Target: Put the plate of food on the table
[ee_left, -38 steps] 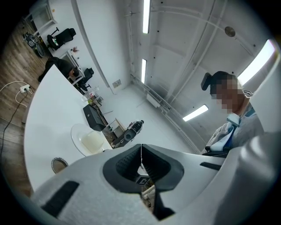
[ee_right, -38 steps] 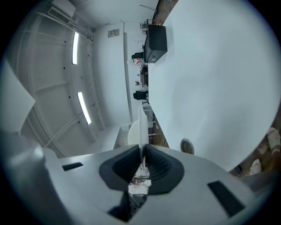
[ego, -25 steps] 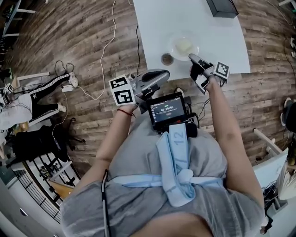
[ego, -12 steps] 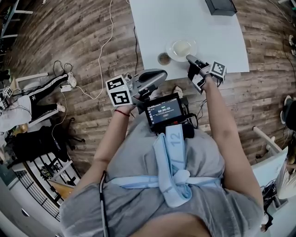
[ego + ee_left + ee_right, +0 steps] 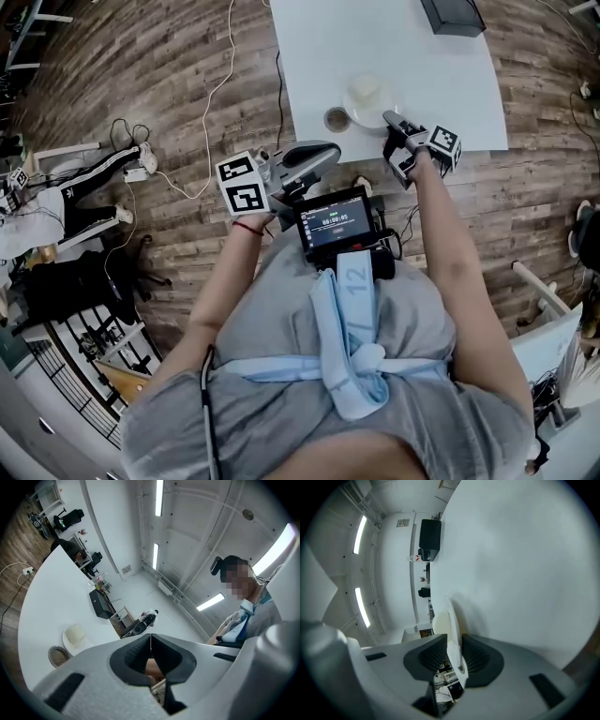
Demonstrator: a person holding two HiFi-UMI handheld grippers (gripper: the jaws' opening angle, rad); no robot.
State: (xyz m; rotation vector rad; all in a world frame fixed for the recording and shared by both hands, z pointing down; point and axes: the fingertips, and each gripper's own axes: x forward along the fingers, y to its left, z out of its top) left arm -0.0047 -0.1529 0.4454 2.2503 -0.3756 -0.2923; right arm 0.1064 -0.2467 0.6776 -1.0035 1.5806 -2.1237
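Observation:
A white plate with a pale yellow piece of food is over the white table, near its front edge. My right gripper is shut on the plate's near rim. In the right gripper view the rim stands edge-on between the jaws of that gripper, with the food on its left. Whether the plate rests on the table I cannot tell. My left gripper hangs in front of the table, shut and empty; the left gripper view shows its pads touching, with the plate far left.
A small round brown bowl sits on the table just left of the plate, also seen as the bowl. A black box lies at the table's far side. A screen device hangs at the person's waist. Cables run over the wooden floor.
Hardly anything differs: the right gripper keeps its hold on the plate rim near the table's front edge, and the left gripper stays in place.

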